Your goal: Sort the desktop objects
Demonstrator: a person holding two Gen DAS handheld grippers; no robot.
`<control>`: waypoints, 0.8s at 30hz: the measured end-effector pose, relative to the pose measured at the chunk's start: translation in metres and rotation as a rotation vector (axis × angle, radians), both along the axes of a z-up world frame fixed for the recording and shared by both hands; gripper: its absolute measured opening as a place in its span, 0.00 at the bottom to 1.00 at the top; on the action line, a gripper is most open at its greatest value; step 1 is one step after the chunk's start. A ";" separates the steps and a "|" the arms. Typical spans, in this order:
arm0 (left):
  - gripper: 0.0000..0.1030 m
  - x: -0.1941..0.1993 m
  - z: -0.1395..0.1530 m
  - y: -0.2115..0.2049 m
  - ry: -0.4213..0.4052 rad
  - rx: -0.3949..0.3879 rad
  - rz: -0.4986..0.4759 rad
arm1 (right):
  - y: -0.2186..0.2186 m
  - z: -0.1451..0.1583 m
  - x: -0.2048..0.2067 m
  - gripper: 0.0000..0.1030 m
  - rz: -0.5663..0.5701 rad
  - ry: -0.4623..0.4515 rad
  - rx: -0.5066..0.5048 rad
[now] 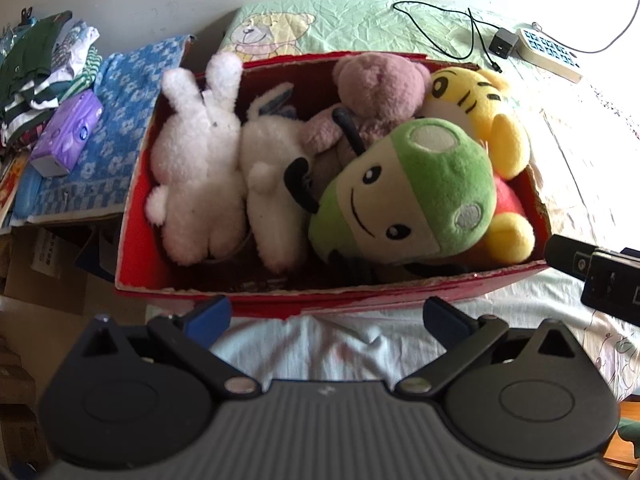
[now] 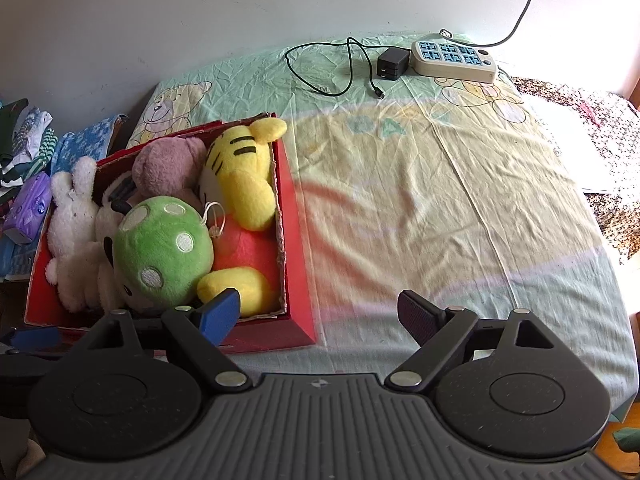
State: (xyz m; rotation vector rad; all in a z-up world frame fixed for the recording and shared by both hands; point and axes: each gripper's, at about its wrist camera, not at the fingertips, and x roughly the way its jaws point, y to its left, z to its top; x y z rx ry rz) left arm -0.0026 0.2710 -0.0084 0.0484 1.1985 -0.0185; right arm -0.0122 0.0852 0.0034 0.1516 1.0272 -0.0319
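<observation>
so the red box [image 1: 136, 236] sits on the bed sheet [image 2: 440, 200] at its left edge, and it's packed with plushies. everything else goes off the box: inside at the left end there's a white bunny [image 1: 192, 160] lying on its back, ears up over the far rim. right next to it, touching, a white dog [image 1: 272, 184] with black ears. behind those, against the far wall of the box, a pink bear [image 1: 376, 84]. the green mushroom [image 1: 412, 188] is at the near side, lying on top of the pile with its face tipped sideways. the yellow tiger [image 2: 240, 172] fills the right end, one ear poking over the far corner, red body showing under the mushroom.

left gripper [image 1: 326, 316] hovers just in front of the box's near wall, fingers spread wide, nothing in them. right gripper [image 2: 318, 312] hangs by the box's near right corner, also spread apart and empty, its left finger overlapping the corner in the right wrist view.

left of the box, off the bed: a blue towel [image 1: 116, 120], a purple tissue pack [image 1: 68, 136] and some folded clothes [image 1: 36, 64]. well beyond the box, by the wall, a power strip [image 2: 456, 60] with a black charger [image 2: 392, 64] and its cable [image 2: 320, 76].
</observation>
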 end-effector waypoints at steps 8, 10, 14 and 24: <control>0.99 -0.003 -0.001 0.002 -0.001 -0.006 0.021 | 0.009 0.001 -0.004 0.85 0.052 -0.006 -0.013; 0.99 -0.003 0.000 0.004 -0.006 -0.005 0.028 | 0.011 0.002 -0.004 0.85 0.064 -0.009 -0.012; 0.99 -0.004 0.001 0.009 -0.020 0.012 0.036 | 0.014 0.003 -0.002 0.85 0.080 -0.014 -0.012; 0.99 -0.005 0.006 0.011 -0.103 0.050 0.037 | 0.015 0.004 0.004 0.85 0.092 -0.028 0.022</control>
